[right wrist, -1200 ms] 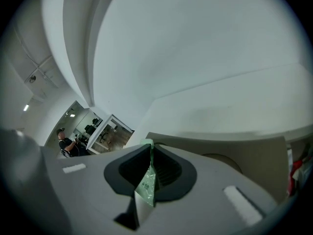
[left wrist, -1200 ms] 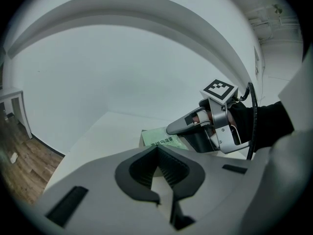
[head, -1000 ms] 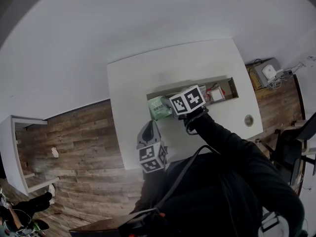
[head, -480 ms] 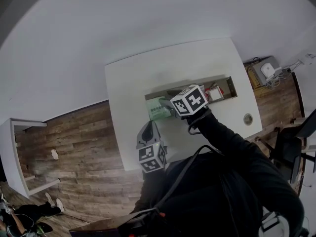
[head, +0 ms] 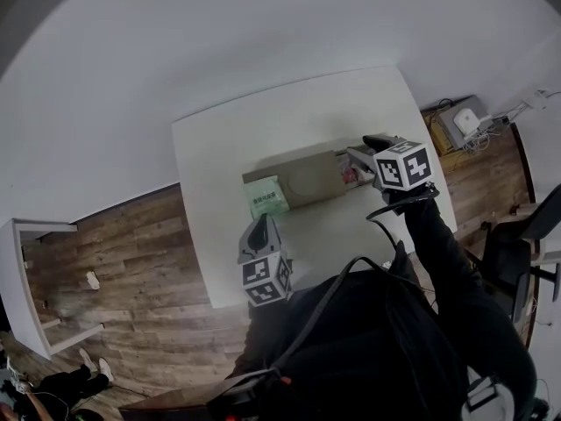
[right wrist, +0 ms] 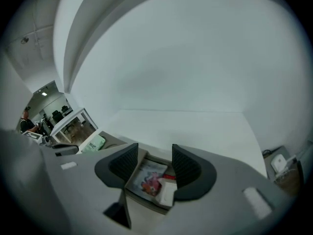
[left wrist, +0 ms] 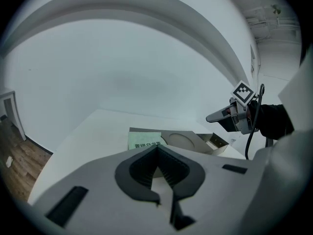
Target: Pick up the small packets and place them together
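Note:
A long cardboard box [head: 307, 179] lies across the white table [head: 228, 147]. A green packet [head: 266, 197] rests at the box's left end and also shows as the green packet [left wrist: 144, 140] in the left gripper view. Small packets [head: 352, 172] lie in the box's open right compartment. My right gripper [head: 365, 148] hovers over that end; its jaws stand open and empty above a white packet with a pink picture [right wrist: 149, 178]. My left gripper [head: 260, 224] waits near the table's front edge, its jaws meeting at the tips [left wrist: 157, 151] with nothing between them.
Wooden floor surrounds the table. A white shelf unit [head: 35, 279] stands at the far left. Electronics and cables [head: 469, 125] lie on the floor at the right, and a dark chair [head: 517, 253] is beside them. The box holds a round recess [left wrist: 179, 141].
My right gripper has swung from beside the green packet to the box's right end, and its jaws have opened. The green packet stays at the left end. The left gripper has not moved.

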A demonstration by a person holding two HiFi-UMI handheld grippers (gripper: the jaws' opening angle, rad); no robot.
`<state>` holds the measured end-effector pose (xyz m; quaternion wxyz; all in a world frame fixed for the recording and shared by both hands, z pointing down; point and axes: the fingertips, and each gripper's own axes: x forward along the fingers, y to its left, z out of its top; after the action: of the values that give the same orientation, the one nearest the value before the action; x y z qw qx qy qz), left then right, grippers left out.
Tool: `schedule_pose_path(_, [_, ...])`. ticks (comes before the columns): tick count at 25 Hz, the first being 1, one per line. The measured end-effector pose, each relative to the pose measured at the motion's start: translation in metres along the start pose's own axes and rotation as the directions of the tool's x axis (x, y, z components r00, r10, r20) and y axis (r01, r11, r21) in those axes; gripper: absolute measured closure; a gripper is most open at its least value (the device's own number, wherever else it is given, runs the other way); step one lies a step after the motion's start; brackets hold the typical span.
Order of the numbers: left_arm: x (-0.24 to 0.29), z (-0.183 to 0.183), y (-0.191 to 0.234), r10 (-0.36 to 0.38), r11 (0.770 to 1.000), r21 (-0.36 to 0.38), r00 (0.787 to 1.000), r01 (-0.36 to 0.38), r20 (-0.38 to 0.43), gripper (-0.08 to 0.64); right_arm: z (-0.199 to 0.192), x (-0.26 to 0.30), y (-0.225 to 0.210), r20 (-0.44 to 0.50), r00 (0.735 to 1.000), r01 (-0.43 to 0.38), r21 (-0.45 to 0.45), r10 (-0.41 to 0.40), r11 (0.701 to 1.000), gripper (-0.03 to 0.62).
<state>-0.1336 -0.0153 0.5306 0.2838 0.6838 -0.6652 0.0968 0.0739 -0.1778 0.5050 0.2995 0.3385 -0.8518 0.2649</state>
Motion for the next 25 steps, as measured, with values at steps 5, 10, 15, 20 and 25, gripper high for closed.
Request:
schedule_pose_path(5, [0.007, 0.000, -0.015, -0.008, 1.000, 0.014, 1.000, 0.008, -0.009, 0.561, -0.032, -0.017, -0.049, -0.085, 0.994, 0.073, -0.033, -0.075, 0.997, 0.407])
schedule_pose_path(10, [0.008, 0.001, -0.021, 0.005, 1.000, 0.022, 1.000, -0.005, -0.011, 0.561, -0.056, -0.001, -0.045, -0.167, 0.985, 0.016, -0.091, -0.031, 0.996, 0.407])
schedule_pose_path(15, [0.005, -0.002, -0.017, 0.036, 0.999, 0.012, 0.999, -0.036, -0.014, 0.561, -0.073, 0.020, -0.040, -0.268, 0.963, -0.046, -0.154, 0.003, 0.987, 0.407])
schedule_pose_path(20, [0.006, -0.007, -0.014, 0.053, 0.999, 0.001, 0.998, -0.053, -0.026, 0.561, -0.094, 0.021, -0.044, -0.340, 0.940, -0.097, -0.199, 0.024, 0.975, 0.399])
schedule_pose_path(25, [0.010, -0.010, -0.019, 0.042, 0.999, 0.008, 0.999, -0.041, -0.033, 0.561, -0.107, 0.022, -0.052, -0.384, 0.923, -0.089, -0.267, -0.022, 0.960, 0.399])
